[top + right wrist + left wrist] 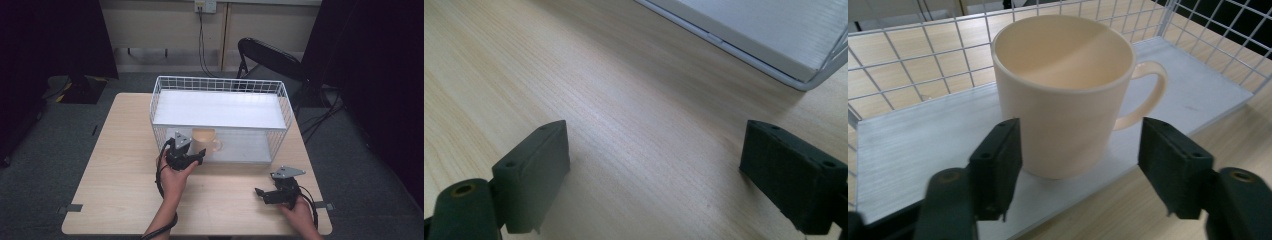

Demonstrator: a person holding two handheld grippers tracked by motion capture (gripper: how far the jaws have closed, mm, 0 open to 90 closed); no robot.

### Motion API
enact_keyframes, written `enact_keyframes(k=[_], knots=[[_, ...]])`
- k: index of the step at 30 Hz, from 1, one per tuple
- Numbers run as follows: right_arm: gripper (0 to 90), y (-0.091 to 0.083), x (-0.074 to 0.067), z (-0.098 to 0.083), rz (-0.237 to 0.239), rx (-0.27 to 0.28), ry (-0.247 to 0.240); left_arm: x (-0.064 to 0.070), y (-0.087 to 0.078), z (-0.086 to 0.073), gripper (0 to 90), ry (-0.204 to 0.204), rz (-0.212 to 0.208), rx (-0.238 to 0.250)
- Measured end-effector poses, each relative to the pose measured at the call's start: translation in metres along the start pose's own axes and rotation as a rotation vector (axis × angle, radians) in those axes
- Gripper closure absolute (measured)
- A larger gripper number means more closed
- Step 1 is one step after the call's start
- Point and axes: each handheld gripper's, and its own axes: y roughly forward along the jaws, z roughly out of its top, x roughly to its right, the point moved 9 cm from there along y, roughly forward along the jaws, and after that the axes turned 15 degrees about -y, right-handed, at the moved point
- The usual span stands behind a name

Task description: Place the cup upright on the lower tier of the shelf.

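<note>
Left gripper point(196, 159) at the front of the white wire rack point(220, 84), jaws wide, either side of the cream mug point(1063, 95) without touching; mug upright on the rack's lower shelf. Right gripper point(261, 192) low over the bare wooden table point(120, 180), jaws wide, holding nothing.

A wire rack point(220, 117) stands on the far half of the table point(120, 170), and a mug point(205, 140) sits on its lower shelf near the front edge, handle pointing right. The left gripper point(192, 156) is just before the mug; the right gripper point(267, 194) lies well apart, near the table's front right corner.
</note>
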Motion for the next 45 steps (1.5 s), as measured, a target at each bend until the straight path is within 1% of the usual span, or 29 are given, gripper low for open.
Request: enact_keyframes(k=[1,4,5,6,7,9,10,11,12,16,17,18,20,21,22,24,26,28,32,34,36,37,39,41,45], knots=[[11.8,0.0,0.0,0.0,0.0,0.0,0.0,0.0,-0.001,-0.001,30.5,0.003,-0.01,-0.008],[11.8,0.0,0.0,0.0,0.0,0.0,0.0,0.003,-0.003,-0.002,26.1,0.008,-0.033,-0.019],[11.8,0.0,0.0,0.0,0.0,0.0,0.0,0.003,-0.003,-0.002,24.5,0.008,-0.033,-0.019],[11.8,0.0,0.0,0.0,0.0,0.0,0.001,0.004,-0.005,-0.004,22.3,0.014,-0.047,-0.027],[11.8,0.0,0.0,0.0,0.0,0.0,0.0,0.004,-0.005,-0.005,22.0,0.016,-0.052,-0.032],[11.8,0.0,0.0,0.0,0.0,0.0,0.0,0.004,-0.007,-0.007,19.1,0.005,-0.064,-0.052],[11.8,0.0,0.0,0.0,0.0,0.0,0.0,0.004,-0.008,-0.007,18.4,0.002,-0.069,-0.053],[11.8,0.0,0.0,0.0,0.001,0.0,0.0,0.004,-0.01,-0.008,18.4,-0.003,-0.078,-0.056],[11.8,0.0,0.0,0.0,0.0,0.0,0.0,0.004,-0.012,-0.009,18.3,-0.006,-0.079,-0.061],[11.8,0.0,0.0,0.0,0.0,0.0,0.0,0.003,-0.018,-0.011,17.1,-0.005,-0.095,-0.066],[11.8,0.0,0.0,0.0,0.0,0.0,0.0,0.003,-0.02,-0.012,16.6,-0.002,-0.101,-0.072],[11.8,0.0,0.0,0.0,0.0,0.0,0.0,0.002,-0.022,-0.012,16.2,0.009,-0.102,-0.072],[11.7,0.0,0.0,0.0,0.0,0.0,0.0,0.003,-0.024,-0.012,16.1,0.009,-0.108,-0.072],[11.8,0.0,0.0,0.0,0.0,0.0,0.0,0.004,-0.028,-0.013,16.1,0.008,-0.127,-0.078],[11.8,0.0,0.0,0.0,0.0,0.0,0.0,0.003,-0.03,-0.013,16.1,0.015,-0.129,-0.077],[11.8,0.0,0.0,0.0,0.0,0.0,0.0,0.003,-0.034,-0.014,16.1,0.019,-0.147,-0.082],[11.8,0.0,0.0,0.0,0.0,0.0,0.0,0.001,-0.037,-0.016,16.1,0.013,-0.149,-0.094],[11.8,0.0,0.0,0.0,0.001,-0.001,0.001,-0.002,-0.04,-0.02,16.1,0.03,-0.15,-0.099],[11.8,0.0,0.0,0.0,0.0,0.0,0.0,-0.007,-0.047,-0.027,16.1,0.049,-0.147,-0.114],[11.8,0.0,0.0,0.0,0.0,0.0,0.0,-0.01,-0.049,-0.03,16.1,0.046,-0.146,-0.119],[11.8,0.0,0.0,0.0,0.0,0.0,0.0,-0.014,-0.051,-0.035,16.1,0.07,-0.143,-0.129],[11.8,0.0,0.0,0.0,0.0,0.0,0.0,-0.014,-0.051,-0.035,16.1,0.07,-0.143,-0.129],[11.8,0.0,0.0,0.0,0.0,0.0,0.0,-0.021,-0.055,-0.041,16.1,0.055,-0.145,-0.144],[11.8,0.0,0.0,0.0,0.0,0.0,0.0,-0.025,-0.057,-0.046,16.1,0.054,-0.14,-0.151],[11.8,0.0,0.0,0.0,0.0,0.0,0.0,-0.035,-0.062,-0.053,16.1,0.069,-0.124,-0.164]])
